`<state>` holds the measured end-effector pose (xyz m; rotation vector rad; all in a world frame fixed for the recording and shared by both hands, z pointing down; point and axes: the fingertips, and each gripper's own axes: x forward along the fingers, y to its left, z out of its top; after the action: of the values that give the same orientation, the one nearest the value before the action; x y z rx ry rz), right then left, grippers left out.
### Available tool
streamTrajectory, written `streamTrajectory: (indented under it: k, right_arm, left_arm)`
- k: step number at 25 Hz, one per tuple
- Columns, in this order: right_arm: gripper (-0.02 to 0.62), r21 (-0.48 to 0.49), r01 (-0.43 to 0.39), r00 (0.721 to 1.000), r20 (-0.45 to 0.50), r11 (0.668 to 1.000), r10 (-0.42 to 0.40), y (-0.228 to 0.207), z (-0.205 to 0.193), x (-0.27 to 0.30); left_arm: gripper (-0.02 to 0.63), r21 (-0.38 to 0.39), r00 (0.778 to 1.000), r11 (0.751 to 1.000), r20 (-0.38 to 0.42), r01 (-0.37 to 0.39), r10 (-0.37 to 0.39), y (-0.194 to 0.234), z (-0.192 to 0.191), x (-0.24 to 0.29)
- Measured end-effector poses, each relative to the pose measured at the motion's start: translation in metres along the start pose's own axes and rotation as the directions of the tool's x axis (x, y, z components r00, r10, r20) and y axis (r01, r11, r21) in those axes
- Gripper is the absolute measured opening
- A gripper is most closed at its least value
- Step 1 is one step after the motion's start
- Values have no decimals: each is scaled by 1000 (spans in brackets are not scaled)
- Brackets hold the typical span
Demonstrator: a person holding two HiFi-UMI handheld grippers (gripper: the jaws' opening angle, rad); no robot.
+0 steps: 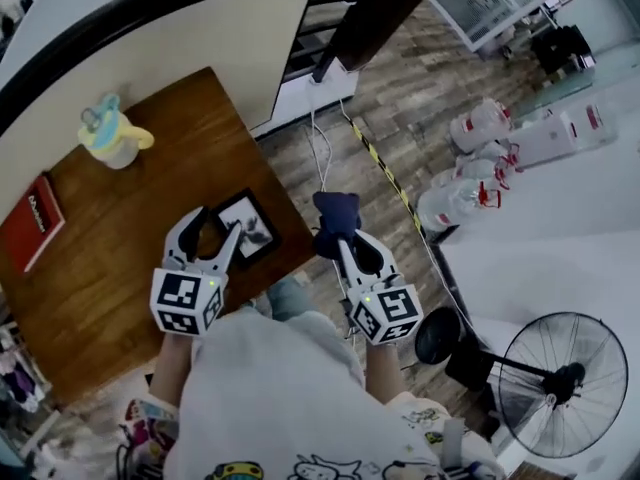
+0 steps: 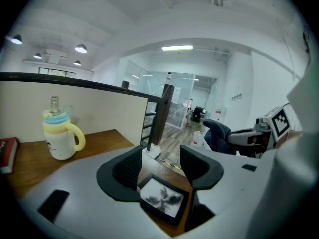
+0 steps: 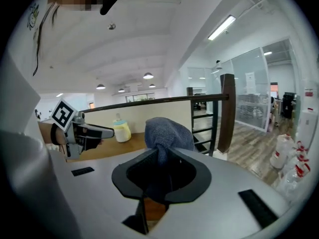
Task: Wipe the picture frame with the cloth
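Note:
A small black picture frame (image 1: 248, 230) with a grey print lies flat near the right edge of the wooden table (image 1: 120, 258). My left gripper (image 1: 218, 224) hovers just over its near-left side, jaws open and empty; in the left gripper view the frame (image 2: 162, 198) shows below and between the jaws of the left gripper (image 2: 159, 166). My right gripper (image 1: 345, 240) is off the table's right edge, above the floor, shut on a bunched dark blue cloth (image 1: 335, 213). In the right gripper view the cloth (image 3: 167, 131) bulges up out of the right gripper (image 3: 162, 171).
A yellow-and-white baby bottle (image 1: 112, 136) stands at the table's far left, and a red book (image 1: 35, 218) lies at its left edge. A cream partition (image 1: 200, 38) backs the table. White jugs (image 1: 478, 158) and a floor fan (image 1: 565, 383) stand on the right.

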<state>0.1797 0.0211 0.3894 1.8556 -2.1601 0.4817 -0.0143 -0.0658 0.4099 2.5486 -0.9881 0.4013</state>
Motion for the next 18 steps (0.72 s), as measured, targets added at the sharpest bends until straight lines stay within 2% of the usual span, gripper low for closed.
streamTrajectory:
  k: [3,8,13,18]
  right_arm:
    - [46,-42,-128,992,2,991,128,-1,15,33]
    - [46,-97,-298,955,-14,950,298,2,33,71]
    - [46,-132,-419,908,-35,898,418,8,41,94]
    - [46,-159,-505,863,-73,848,500,8,43,111]
  left_arm:
    - [218,-39,992,992,26,-124,125,15,6,-7]
    - [218,-95,956,953,44,-286,291,26,12,-19]
    - [218,-155,911,904,41,-400,410,33,7,-28]
    - [218,-216,868,853,38,-476,495,30,2,-33]
